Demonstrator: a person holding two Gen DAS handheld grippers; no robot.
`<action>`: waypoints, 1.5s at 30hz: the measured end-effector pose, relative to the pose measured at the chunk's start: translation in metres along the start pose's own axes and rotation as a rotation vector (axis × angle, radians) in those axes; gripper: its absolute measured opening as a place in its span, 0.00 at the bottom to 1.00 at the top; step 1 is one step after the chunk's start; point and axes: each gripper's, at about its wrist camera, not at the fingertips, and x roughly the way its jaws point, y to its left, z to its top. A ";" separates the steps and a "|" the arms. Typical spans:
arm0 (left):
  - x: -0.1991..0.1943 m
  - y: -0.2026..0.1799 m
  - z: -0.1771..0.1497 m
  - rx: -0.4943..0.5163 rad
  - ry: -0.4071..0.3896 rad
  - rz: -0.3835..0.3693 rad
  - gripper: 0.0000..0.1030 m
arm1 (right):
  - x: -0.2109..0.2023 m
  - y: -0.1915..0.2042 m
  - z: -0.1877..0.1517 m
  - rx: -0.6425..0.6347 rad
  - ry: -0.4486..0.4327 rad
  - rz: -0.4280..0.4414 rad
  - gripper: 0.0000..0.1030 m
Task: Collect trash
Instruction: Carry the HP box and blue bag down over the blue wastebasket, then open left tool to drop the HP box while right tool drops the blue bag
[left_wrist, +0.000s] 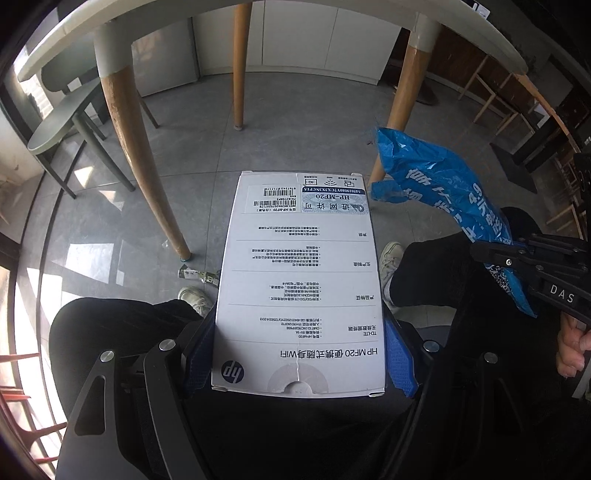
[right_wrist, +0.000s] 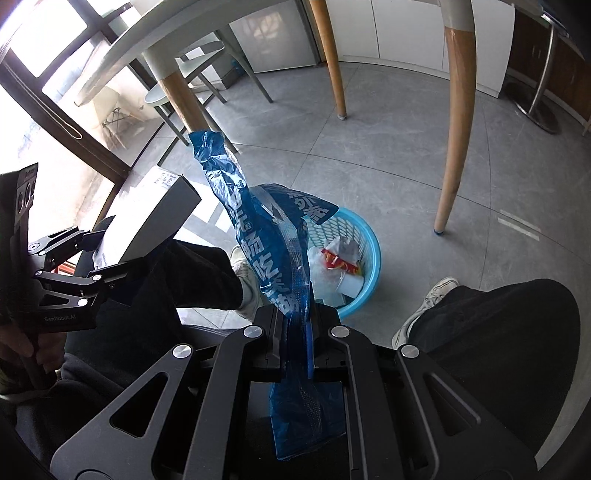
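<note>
The left gripper (left_wrist: 299, 354) clamps a flat white printed cardboard box (left_wrist: 299, 280) between its blue pads, above the seated person's black-trousered lap. The right gripper (right_wrist: 297, 332) is pinched tight on a crumpled blue plastic wrapper (right_wrist: 269, 236) with white lettering. Beyond it, a round light-blue plastic mesh basket (right_wrist: 369, 236) holding trash stands on the grey tiled floor (right_wrist: 388, 158), near the wooden table legs (right_wrist: 454, 122).
</note>
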 end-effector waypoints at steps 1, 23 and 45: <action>0.005 0.001 0.001 -0.006 0.008 -0.001 0.73 | 0.005 -0.002 0.001 0.010 0.009 0.002 0.06; 0.104 0.009 0.022 -0.086 0.153 0.024 0.73 | 0.122 -0.036 0.028 0.167 0.152 -0.053 0.06; 0.195 0.008 0.040 -0.118 0.326 0.056 0.73 | 0.211 -0.077 0.039 0.271 0.288 -0.055 0.06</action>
